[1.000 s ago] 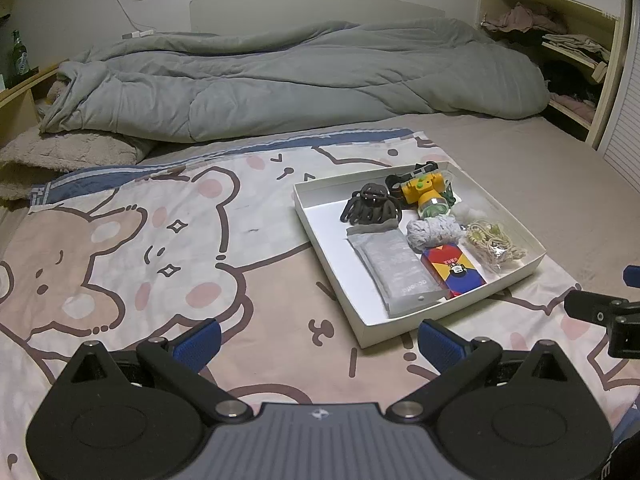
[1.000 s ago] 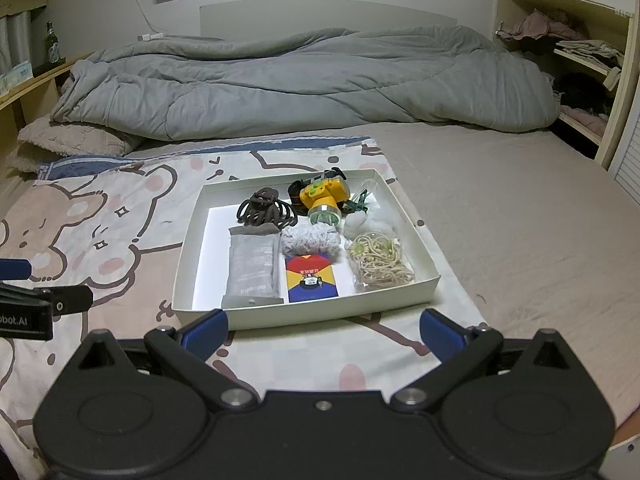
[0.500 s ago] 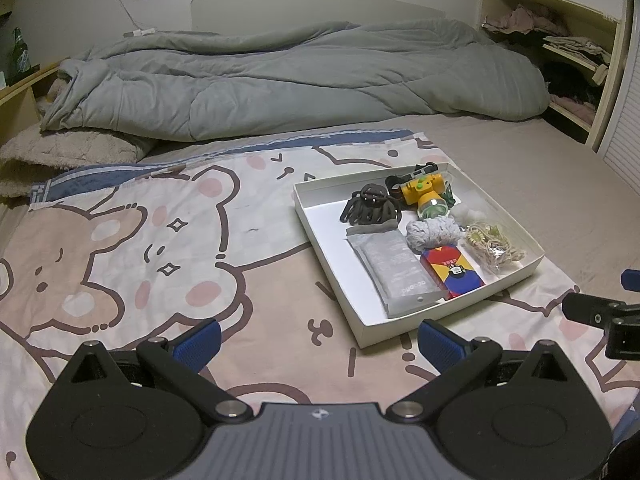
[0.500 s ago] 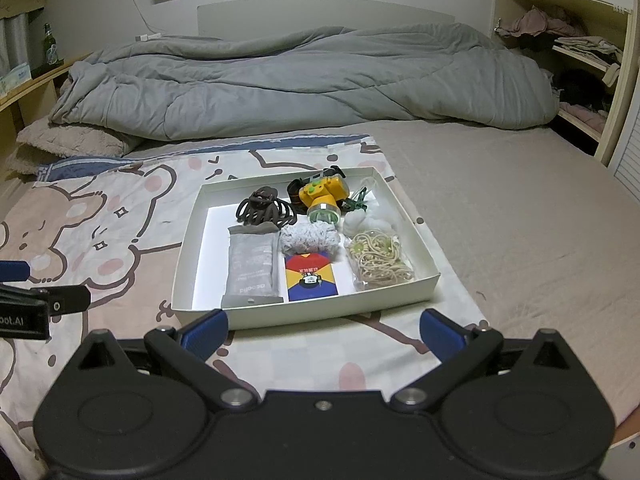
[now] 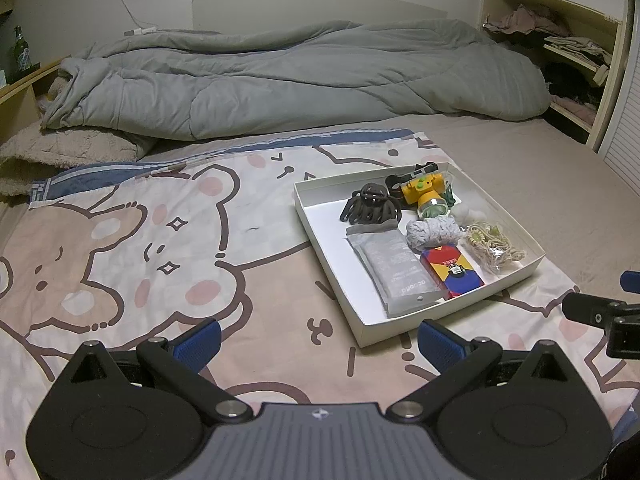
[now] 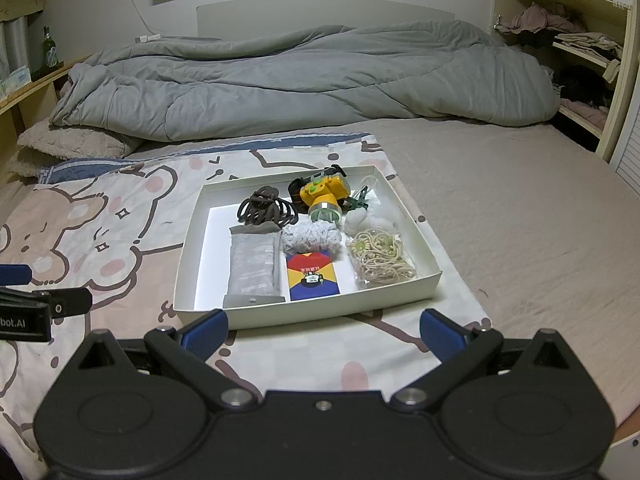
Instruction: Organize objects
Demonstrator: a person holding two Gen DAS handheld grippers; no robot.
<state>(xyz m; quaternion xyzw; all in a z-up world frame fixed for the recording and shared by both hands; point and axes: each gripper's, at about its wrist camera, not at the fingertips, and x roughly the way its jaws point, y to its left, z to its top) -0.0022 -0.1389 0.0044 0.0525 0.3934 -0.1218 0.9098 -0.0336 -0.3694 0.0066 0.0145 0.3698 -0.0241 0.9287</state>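
Note:
A white shallow box lies on the bear-print sheet. In it lie black hair ties, a yellow headlamp, a grey packet, a grey scrunchie, a red-blue-yellow card box, a bag of beige bands and white cotton. My right gripper is open and empty just before the box's near wall. My left gripper is open and empty, left of the box's near corner.
A rumpled grey duvet lies across the back of the bed, with a beige pillow at the left. Wooden shelves with clothes stand at the right. A green bottle stands on the left ledge.

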